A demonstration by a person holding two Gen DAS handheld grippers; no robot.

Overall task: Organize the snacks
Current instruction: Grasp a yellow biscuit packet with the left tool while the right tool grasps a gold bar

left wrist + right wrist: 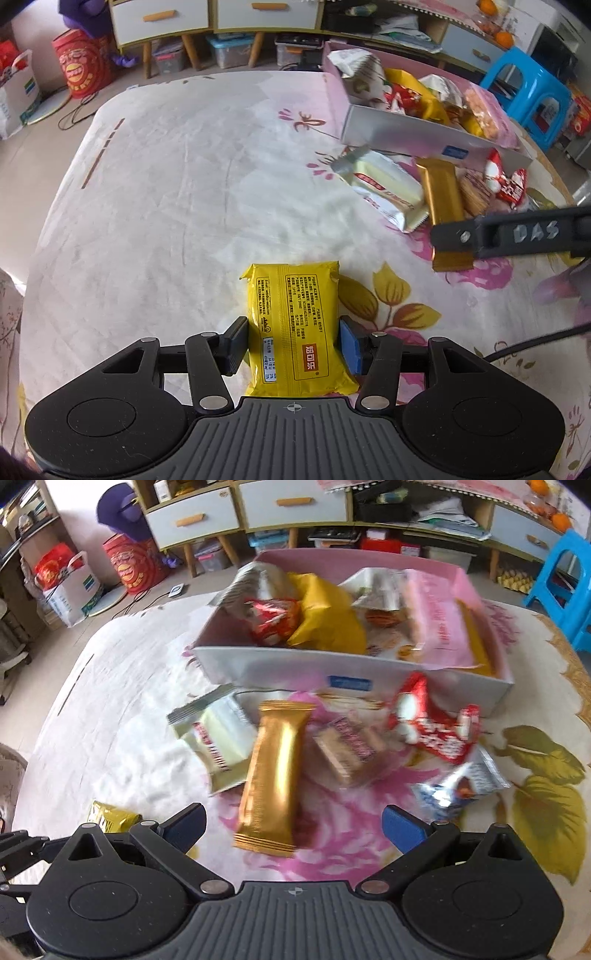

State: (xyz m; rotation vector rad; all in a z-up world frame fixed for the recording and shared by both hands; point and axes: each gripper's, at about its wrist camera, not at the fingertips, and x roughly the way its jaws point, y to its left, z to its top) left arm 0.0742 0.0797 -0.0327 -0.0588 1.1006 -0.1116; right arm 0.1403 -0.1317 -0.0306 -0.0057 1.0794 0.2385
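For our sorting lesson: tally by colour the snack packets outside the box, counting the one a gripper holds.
Yellow packet: 1
Gold bar: 1
White packet: 1
Tan packet: 1
Red packet: 1
Silver-blue packet: 1
Total: 6

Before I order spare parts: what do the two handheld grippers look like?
Both are black linkage frames with silver pivot bolts and a ribbed grey base bearing a crosshair mark. Left gripper and right gripper have blue-padded fingers. The right one's side shows "DAS" lettering and a black cable.
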